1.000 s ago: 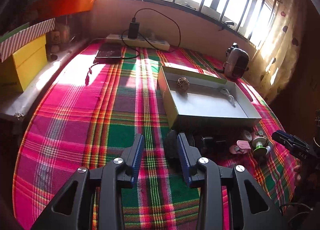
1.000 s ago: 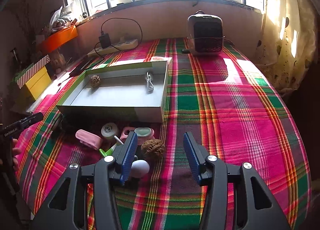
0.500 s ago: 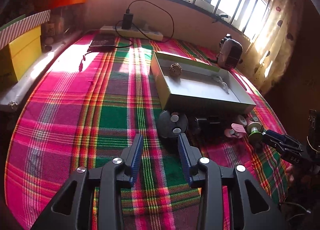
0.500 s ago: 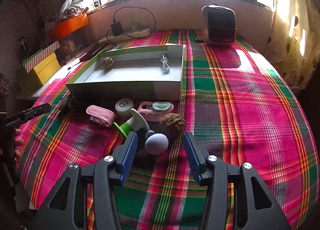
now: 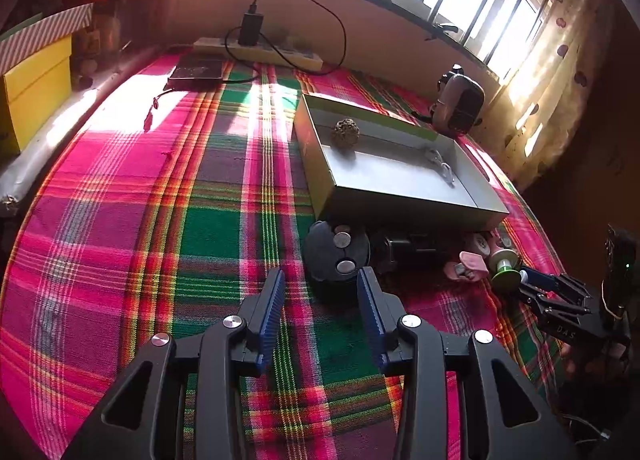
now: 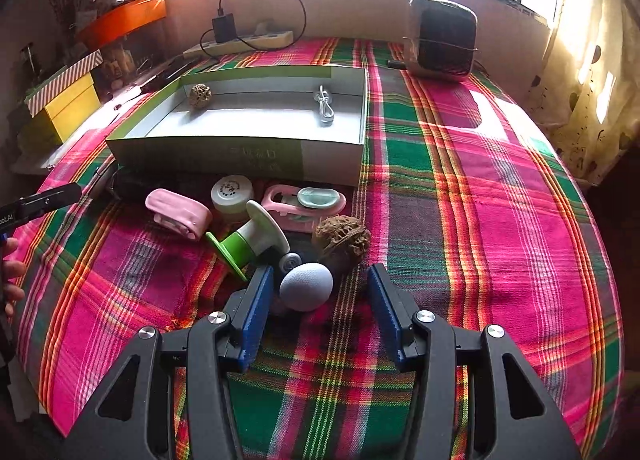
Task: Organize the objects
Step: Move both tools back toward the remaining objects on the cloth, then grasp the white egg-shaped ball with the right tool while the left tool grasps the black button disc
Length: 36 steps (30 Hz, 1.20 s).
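Observation:
A shallow grey box with a green rim (image 6: 236, 149) (image 5: 404, 195) holds a walnut (image 6: 200, 91) and a coiled white cable (image 6: 326, 107). In front of it lie a pink clip (image 6: 178, 212), a white round jar (image 6: 232, 192), a pink-and-mint holder (image 6: 304, 199), a green-and-white spool (image 6: 248, 240), a big walnut (image 6: 341, 236) and a pale blue egg (image 6: 306, 286). My right gripper (image 6: 318, 294) is open, with the egg between its fingers. My left gripper (image 5: 320, 294) is open just short of a black round disc (image 5: 336, 254).
A small heater (image 6: 440, 37) stands at the back right. A power strip with a charger (image 6: 240, 41) lies by the wall. A yellow box (image 6: 66, 103) and an orange planter (image 6: 120, 21) sit at the left. The plaid cloth (image 6: 480, 179) covers the table.
Both grippers have pulled back from the box. The disc has come into full view ahead of the left gripper. The egg now lies between the right gripper's fingers.

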Each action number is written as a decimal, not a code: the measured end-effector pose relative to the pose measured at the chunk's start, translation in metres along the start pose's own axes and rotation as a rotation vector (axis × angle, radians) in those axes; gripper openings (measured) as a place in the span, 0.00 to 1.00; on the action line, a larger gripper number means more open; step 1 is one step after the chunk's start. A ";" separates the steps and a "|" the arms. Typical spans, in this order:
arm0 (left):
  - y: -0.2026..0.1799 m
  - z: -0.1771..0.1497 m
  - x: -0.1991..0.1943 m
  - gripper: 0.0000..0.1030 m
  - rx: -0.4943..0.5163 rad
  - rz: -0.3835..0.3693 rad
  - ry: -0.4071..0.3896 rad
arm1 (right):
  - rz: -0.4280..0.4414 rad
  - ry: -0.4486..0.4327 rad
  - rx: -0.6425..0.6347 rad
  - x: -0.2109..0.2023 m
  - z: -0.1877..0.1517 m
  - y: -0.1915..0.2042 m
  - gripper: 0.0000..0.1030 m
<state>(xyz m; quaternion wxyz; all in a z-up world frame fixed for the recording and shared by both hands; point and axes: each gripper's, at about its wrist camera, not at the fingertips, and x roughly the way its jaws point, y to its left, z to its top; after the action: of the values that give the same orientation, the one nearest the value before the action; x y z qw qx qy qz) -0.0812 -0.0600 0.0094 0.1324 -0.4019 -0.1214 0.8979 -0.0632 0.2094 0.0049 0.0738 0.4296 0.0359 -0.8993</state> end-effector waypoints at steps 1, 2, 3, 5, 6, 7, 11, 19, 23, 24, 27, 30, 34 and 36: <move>0.000 0.001 0.001 0.35 -0.003 -0.005 0.004 | -0.003 0.001 -0.002 0.000 0.001 0.000 0.48; 0.001 0.001 0.002 0.35 -0.008 -0.008 0.006 | -0.003 0.002 -0.001 0.001 0.001 -0.001 0.48; 0.001 0.002 0.004 0.35 -0.012 -0.011 0.008 | -0.002 0.002 -0.002 0.000 0.001 -0.001 0.48; 0.002 0.004 0.006 0.35 -0.021 -0.015 0.012 | -0.001 0.002 -0.003 0.001 0.001 -0.002 0.48; 0.003 0.005 0.008 0.35 -0.025 -0.019 0.015 | 0.000 0.002 -0.002 0.001 0.001 -0.002 0.48; 0.004 0.007 0.009 0.35 -0.027 -0.019 0.017 | 0.000 0.002 -0.002 0.001 0.001 -0.002 0.48; 0.004 0.013 0.014 0.35 -0.021 -0.025 0.018 | -0.008 -0.002 0.001 0.000 0.002 -0.003 0.37; -0.001 0.021 0.025 0.36 -0.008 -0.056 0.046 | -0.012 -0.005 0.003 -0.001 0.002 -0.004 0.26; -0.004 0.020 0.029 0.38 0.000 -0.054 0.050 | -0.010 -0.005 0.002 -0.001 0.003 -0.003 0.24; -0.005 0.019 0.029 0.38 0.011 -0.048 0.050 | -0.010 -0.005 0.002 -0.001 0.003 -0.003 0.24; -0.007 0.020 0.031 0.38 0.029 -0.037 0.050 | -0.010 -0.005 0.001 -0.001 0.003 -0.003 0.24; -0.007 0.022 0.032 0.38 0.029 -0.035 0.050 | -0.010 -0.005 0.002 0.000 0.003 -0.003 0.24; -0.010 0.023 0.033 0.38 0.025 -0.019 0.046 | -0.009 -0.005 0.003 0.000 0.004 -0.003 0.24; -0.012 0.022 0.033 0.38 0.035 -0.007 0.049 | -0.009 -0.005 0.003 0.000 0.004 -0.003 0.24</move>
<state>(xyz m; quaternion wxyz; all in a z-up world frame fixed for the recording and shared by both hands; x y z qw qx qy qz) -0.1177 -0.0404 0.0047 0.1455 -0.4210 -0.1041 0.8892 -0.0665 0.2117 0.0076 0.0694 0.4274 0.0362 -0.9007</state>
